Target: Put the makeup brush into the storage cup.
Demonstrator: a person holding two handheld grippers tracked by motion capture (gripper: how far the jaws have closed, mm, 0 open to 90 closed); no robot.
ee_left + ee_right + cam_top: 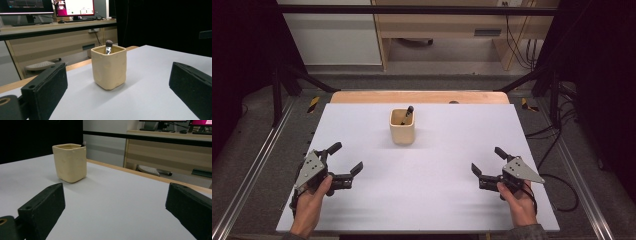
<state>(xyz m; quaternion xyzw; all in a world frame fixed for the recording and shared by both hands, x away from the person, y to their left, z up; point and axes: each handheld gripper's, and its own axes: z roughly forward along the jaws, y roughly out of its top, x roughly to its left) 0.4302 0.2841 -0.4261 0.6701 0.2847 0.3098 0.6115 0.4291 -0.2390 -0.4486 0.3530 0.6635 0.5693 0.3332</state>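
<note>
Monitors [75,7], desk [57,27] behind table [437,200]

Even overhead light leaves the white tabletop [422,200] bright, while the far left and right surroundings fall into near black. The cream cup [402,127] casts only a soft, faint shadow on its near side. In both gripper views the near jaws are blurred, and the far monitors [73,7] glare.

A cream cup [402,131] is seen on a white table [437,185]. A black pen [408,114] is seen inside it.
</note>
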